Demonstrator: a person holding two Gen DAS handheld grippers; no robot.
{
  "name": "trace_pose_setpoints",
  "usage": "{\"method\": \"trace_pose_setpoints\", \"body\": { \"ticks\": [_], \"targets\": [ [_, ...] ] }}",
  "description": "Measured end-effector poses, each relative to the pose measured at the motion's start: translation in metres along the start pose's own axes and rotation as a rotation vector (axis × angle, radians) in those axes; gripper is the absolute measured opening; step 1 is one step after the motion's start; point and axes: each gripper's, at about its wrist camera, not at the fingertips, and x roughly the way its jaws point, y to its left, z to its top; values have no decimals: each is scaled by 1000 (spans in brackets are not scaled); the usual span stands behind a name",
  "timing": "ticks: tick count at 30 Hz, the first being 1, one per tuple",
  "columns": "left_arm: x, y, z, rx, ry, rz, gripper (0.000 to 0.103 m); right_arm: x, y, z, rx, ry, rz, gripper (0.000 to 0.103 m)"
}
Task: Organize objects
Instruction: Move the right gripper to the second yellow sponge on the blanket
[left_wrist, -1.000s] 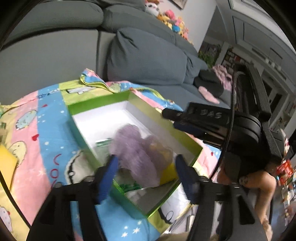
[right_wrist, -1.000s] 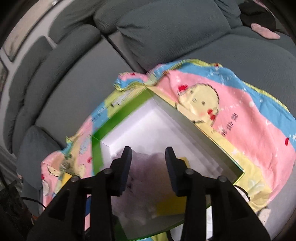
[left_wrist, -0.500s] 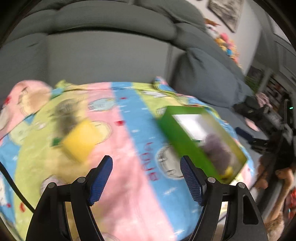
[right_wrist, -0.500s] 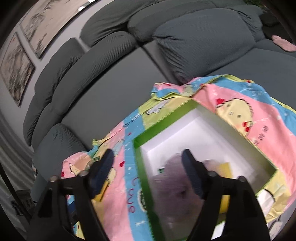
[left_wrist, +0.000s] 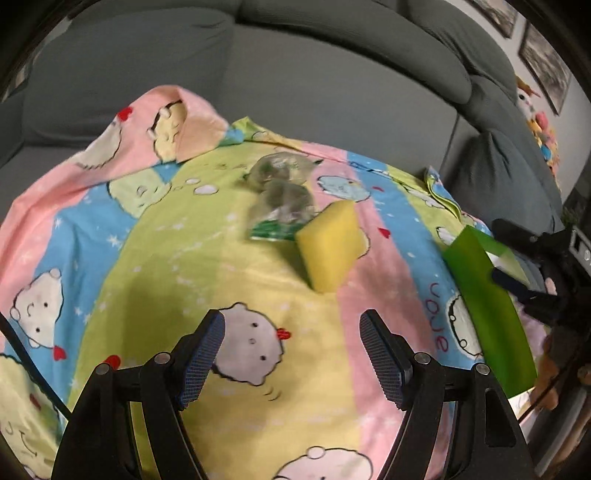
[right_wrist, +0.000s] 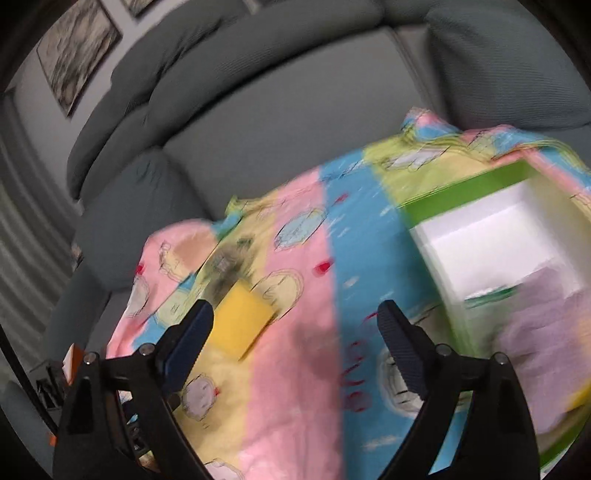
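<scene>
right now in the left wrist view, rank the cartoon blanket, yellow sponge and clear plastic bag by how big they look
1. cartoon blanket, far the largest, spread over most of the view
2. and 3. yellow sponge and clear plastic bag look about alike. The bag is crumpled, blurred and lies farther back, so I won't rank them.

Red lettering is showing on the blue stripe of the cartoon blanket (left_wrist: 258, 288) beside the green box (left_wrist: 487, 306), looking like "LOVE" though only partly clear, and nothing else readable is appearing in either view.
</scene>
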Motion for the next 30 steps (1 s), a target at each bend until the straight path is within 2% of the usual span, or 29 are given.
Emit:
{"method": "trace_pose_setpoints", "body": {
  "ticks": [5, 10, 15, 19, 20, 22, 23, 30],
  "targets": [
    [-2, 22, 2, -53, 12, -11, 76, 47, 10, -9, 84, 97, 66, 90],
    [-4, 38, 4, -110, 25, -23, 76, 90, 20, -20, 166, 189, 82, 91],
    [-4, 44, 3, -112, 30, -22, 76, 139, 27, -15, 211, 298, 148, 91],
    [-3, 47, 3, -98, 35, -11, 76, 160, 28, -16, 220, 308, 88, 88],
    [-2, 48, 3, -99, 36, -7, 76, 162, 28, -17, 215, 312, 70, 81],
    [-1, 50, 3, -106, 38, -4, 76, 162, 32, -19, 176, 289, 68, 75],
    [-1, 51, 3, -111, 40, -4, 76, 161, 35, -20, 157, 286, 67, 69],
    [1, 43, 3, -97, 39, -26, 76, 121, 53, -20, 1, 292, -21, 68]
  ]
}}
